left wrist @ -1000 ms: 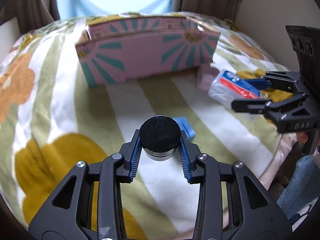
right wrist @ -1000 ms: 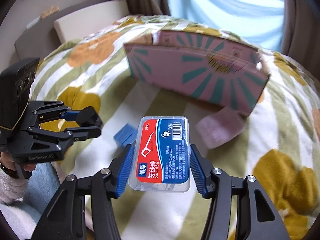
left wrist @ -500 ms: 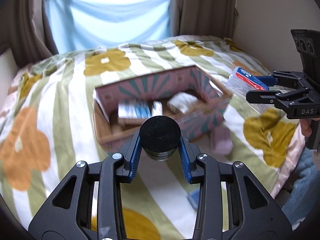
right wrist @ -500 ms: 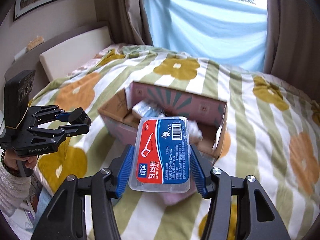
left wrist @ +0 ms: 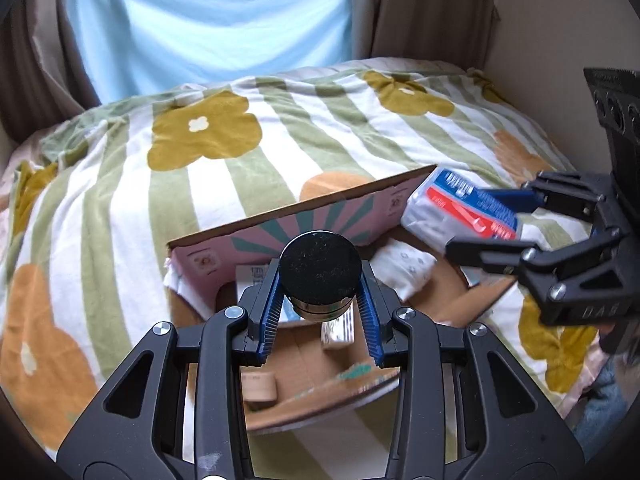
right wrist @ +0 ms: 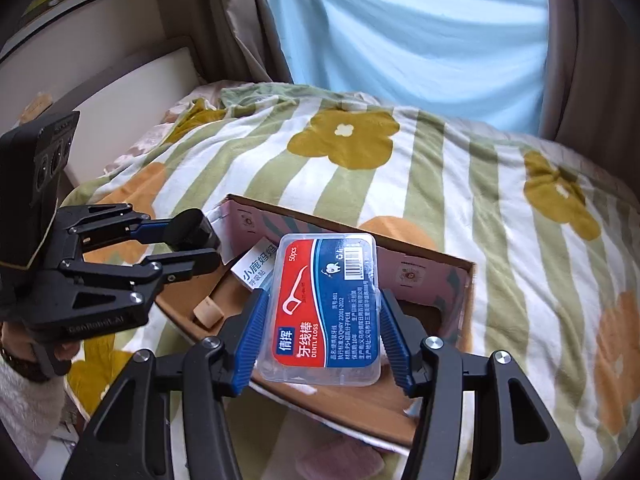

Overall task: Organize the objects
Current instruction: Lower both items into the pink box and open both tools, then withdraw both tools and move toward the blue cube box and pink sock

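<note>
My left gripper (left wrist: pixel 320 312) is shut on a small round jar with a black lid (left wrist: pixel 320 270) and holds it above the open pink cardboard box (left wrist: pixel 280 220). My right gripper (right wrist: pixel 324 340) is shut on a clear dental floss case with a red and blue label (right wrist: pixel 324 308), over the box's right part (right wrist: pixel 436 276). In the left wrist view the floss case (left wrist: pixel 460 208) hangs over the box's right corner. In the right wrist view the jar (right wrist: pixel 188 226) hangs over the box's left end. The box holds a white packet (left wrist: pixel 400 270), a labelled white box (right wrist: pixel 258 266) and a small beige cylinder (left wrist: pixel 260 386).
The box lies on a bed with a green-striped flowered blanket (left wrist: pixel 208 148). A blue curtain (left wrist: pixel 208 20) and brown drapes hang behind. A pink object (right wrist: pixel 340 460) lies on the blanket in front of the box. A wall stands at the right (left wrist: pixel 560 20).
Both grippers have risen and moved forward over the box, which now shows its open inside from above. Each still holds its object.
</note>
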`<state>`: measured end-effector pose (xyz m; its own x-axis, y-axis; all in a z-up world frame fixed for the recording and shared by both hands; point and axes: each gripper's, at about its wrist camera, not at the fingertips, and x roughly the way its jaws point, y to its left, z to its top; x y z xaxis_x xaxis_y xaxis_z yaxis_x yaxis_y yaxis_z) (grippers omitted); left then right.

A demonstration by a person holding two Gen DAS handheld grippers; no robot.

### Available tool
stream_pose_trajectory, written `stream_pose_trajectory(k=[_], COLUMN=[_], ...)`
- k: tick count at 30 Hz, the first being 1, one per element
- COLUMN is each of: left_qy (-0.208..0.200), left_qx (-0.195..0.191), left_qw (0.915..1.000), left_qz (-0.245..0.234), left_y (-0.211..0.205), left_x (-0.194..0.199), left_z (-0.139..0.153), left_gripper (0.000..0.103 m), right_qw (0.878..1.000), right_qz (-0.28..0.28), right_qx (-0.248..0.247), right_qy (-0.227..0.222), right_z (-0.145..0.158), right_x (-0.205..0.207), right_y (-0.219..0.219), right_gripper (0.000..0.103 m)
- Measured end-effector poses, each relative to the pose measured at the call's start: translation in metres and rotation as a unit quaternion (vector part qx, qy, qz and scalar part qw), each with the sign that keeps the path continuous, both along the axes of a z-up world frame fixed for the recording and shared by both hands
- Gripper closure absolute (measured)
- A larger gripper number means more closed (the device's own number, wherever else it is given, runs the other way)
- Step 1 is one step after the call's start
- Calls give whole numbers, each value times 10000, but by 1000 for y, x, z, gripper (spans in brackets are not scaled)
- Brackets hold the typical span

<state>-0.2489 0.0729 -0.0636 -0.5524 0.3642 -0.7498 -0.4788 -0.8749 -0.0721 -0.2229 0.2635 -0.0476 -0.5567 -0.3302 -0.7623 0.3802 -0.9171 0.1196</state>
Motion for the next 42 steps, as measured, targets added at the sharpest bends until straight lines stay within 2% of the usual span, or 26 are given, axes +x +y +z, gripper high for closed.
stream_pose_trajectory(k=[5,11,16,19,21,22,23,24,29,42], left_qy=[-354,-623,-634,-596,-623,-600,-553,-486,-560,-92], left_qx=[44,-39,-156,-263,-242,-204,-257,-265,50,100], left_qw=[9993,9979,9976,9975,9972,9973,9969,9968,9963,9977], left_qz=[82,191,213,281,335,375,505,579,648,667], left_y=[7,8,9,9,7,4,1,-3,-19,-31], left_x=[-27,-43,-48,-48,-49,-49,-48,-49,-45,4], left_z=[-32,-64,-67,-63,-59,-57,-56,-55,-50,-10], left_gripper=[71,71,71,70,58,19,1,0,0,0], right_qw=[9989,9980,9975,9962,9954,9954,9954,9950,9942,9960], right_qz=[-244,-370,-380,-444,-506,-604,-677,-704,-873,-815], right_qx=[-252,-207,-246,-175,-156,-201,-318,-402,-444,-314], right_qy=[-326,-462,-538,-732,-803,-722,-599,-577,-446,-194], right_z=[-27,-45,-50,-53,-54,-53,-49,-47,-34,-3], right_x=[-31,-48,-56,-61,-61,-60,-57,-56,-48,-12], right_y=[5,11,12,10,10,12,16,19,30,28], right_gripper=[52,52,52,51,36,19,6,1,1,1])
